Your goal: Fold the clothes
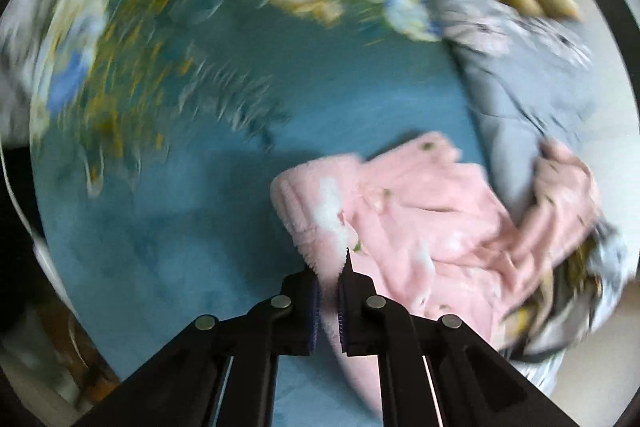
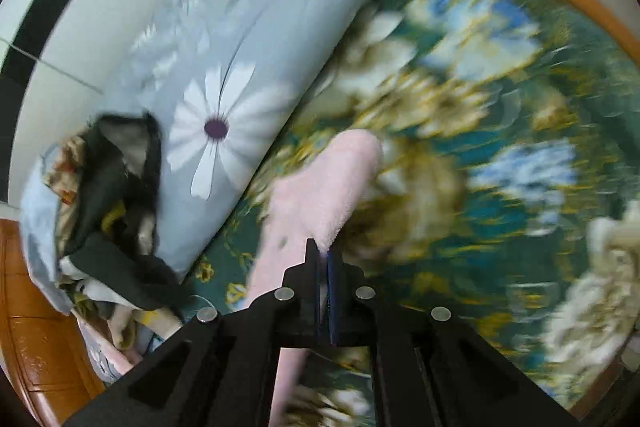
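Gripping the pink garment (image 1: 420,211) at two edges, left tongs (image 1: 329,301) and right tongs (image 2: 325,291) were both clamped on fleece, presumably to spread it above the bed (image 1: 180,267) for folding; heavy blur.

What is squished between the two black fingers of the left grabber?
The fluffy pink garment. In the left wrist view, its edge runs up between the fingers of the left gripper, which pinch it above the teal bedspread.
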`<control>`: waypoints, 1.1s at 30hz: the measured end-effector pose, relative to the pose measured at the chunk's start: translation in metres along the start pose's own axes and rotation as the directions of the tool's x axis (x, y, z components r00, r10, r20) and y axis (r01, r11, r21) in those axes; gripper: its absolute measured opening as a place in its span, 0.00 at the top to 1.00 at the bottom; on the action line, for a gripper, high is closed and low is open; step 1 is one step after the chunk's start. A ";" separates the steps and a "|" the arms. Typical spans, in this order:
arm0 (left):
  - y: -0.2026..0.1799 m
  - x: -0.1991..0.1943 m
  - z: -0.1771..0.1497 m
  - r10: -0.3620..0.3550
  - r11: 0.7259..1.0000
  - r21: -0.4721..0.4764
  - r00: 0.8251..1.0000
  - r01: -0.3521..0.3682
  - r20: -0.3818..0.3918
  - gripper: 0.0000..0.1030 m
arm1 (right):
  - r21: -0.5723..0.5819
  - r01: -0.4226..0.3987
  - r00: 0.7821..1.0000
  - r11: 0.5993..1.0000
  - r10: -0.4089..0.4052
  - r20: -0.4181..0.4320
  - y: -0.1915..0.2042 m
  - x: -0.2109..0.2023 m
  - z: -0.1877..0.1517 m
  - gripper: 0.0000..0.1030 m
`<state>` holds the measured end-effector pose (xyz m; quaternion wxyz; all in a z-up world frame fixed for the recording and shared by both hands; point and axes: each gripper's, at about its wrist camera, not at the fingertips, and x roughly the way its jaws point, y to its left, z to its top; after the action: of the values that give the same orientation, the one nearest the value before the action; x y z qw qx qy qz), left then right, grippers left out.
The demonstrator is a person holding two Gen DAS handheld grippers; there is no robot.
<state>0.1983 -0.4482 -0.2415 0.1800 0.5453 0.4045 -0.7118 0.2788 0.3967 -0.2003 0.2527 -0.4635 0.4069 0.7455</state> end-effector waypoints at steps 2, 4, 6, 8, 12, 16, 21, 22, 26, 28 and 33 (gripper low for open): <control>0.004 0.026 -0.021 0.048 0.998 0.034 0.998 -0.047 -0.034 0.92 | 0.037 0.051 0.999 0.998 -0.052 0.004 -0.036 -0.015 -0.015 0.98; 0.014 0.052 -0.038 0.115 0.993 0.047 0.991 -0.112 -0.069 0.92 | 0.088 0.132 0.990 0.987 -0.128 -0.052 -0.079 -0.014 -0.042 0.98; 0.028 0.067 -0.042 0.187 0.982 0.024 0.978 -0.186 -0.094 0.93 | 0.155 0.204 0.974 0.967 -0.184 -0.132 -0.118 -0.001 -0.076 0.98; 0.031 0.073 -0.042 0.217 0.976 0.018 0.971 -0.216 -0.099 0.93 | 0.226 0.239 0.963 0.944 -0.200 -0.183 -0.149 0.005 -0.105 0.98; 0.019 0.073 -0.035 0.238 0.970 0.071 0.967 -0.233 -0.086 0.93 | 0.226 0.260 0.953 0.939 -0.212 -0.216 -0.165 0.004 -0.128 0.98; 0.016 0.068 -0.031 0.247 0.967 0.079 0.966 -0.241 -0.078 0.93 | 0.249 0.262 0.957 0.932 -0.216 -0.195 -0.173 -0.012 -0.129 0.98; 0.016 0.079 -0.033 0.251 0.968 0.059 0.962 -0.246 -0.109 0.93 | 0.248 0.295 0.944 0.923 -0.241 -0.227 -0.172 -0.004 -0.136 0.97; 0.011 0.082 -0.032 0.241 0.970 0.066 0.964 -0.235 -0.112 0.93 | 0.233 0.295 0.943 0.926 -0.243 -0.229 -0.166 -0.003 -0.134 0.97; -0.010 0.091 -0.031 0.208 0.973 0.129 0.968 -0.191 -0.139 0.91 | 0.180 0.301 0.938 0.936 -0.256 -0.235 -0.144 -0.003 -0.124 0.95; -0.015 0.089 -0.030 0.179 0.978 0.140 0.971 -0.157 -0.161 0.85 | 0.165 0.318 0.933 0.933 -0.278 -0.228 -0.132 -0.009 -0.119 0.88; -0.025 0.062 -0.016 0.095 0.989 0.122 0.986 -0.079 -0.134 0.63 | 0.038 0.325 0.936 0.945 -0.316 -0.155 -0.070 -0.032 -0.110 0.80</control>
<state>0.1703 -0.4091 -0.2906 0.1504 0.6203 0.3498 -0.6858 0.3986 0.3422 -0.2237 0.3545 -0.5691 0.3668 0.6449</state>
